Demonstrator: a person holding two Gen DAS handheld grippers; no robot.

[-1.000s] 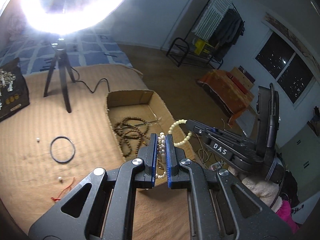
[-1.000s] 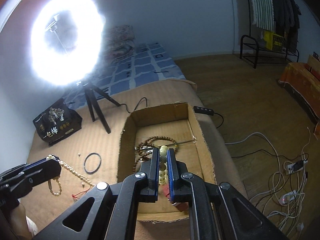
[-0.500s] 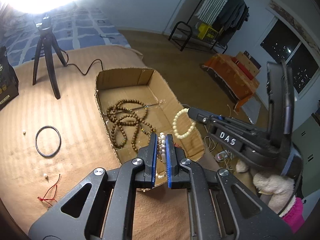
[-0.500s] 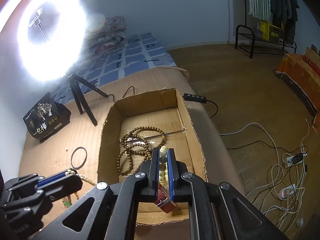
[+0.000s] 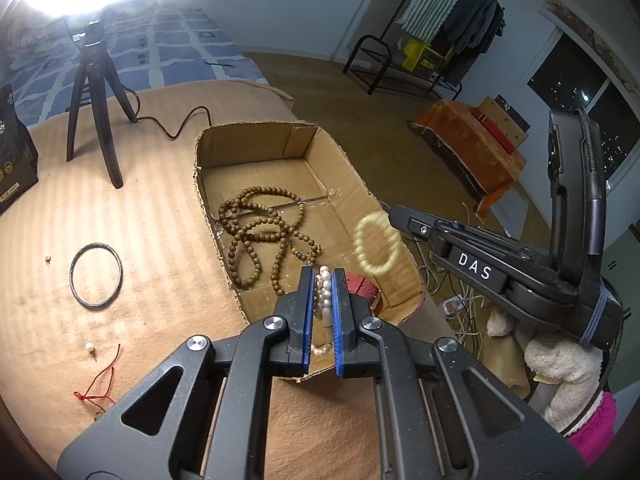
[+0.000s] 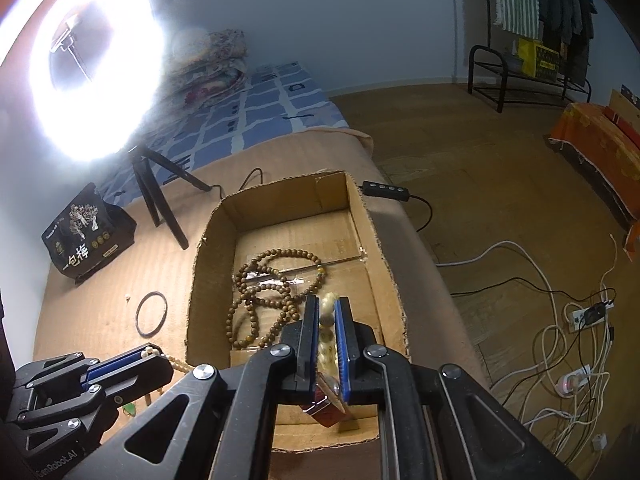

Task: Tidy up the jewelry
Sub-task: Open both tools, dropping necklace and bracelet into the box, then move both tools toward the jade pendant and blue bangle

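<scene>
Only the left wrist view shows the red thread (image 5: 96, 380) on the tan ribbed cover. The left gripper (image 5: 322, 280) tilts down over the cardboard box (image 5: 256, 140), clamped on a pearl strand (image 5: 323, 292). The right gripper (image 6: 327, 308), jaws opening, holds a cream bead bracelet (image 6: 327, 312), blurred, apparently slipping, above brown wooden beads (image 6: 264, 292).

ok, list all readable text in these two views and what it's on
"DAS": white letters on the right gripper body, left wrist view.
"一包梅": large white characters on the black bag, right wrist view; its smaller print is too small to read.
"...Robot.AI": partial mark on the left gripper body, right wrist view; the start is cut off.
Yellow crate under the clothes rack: markings too blurred to read.
</scene>
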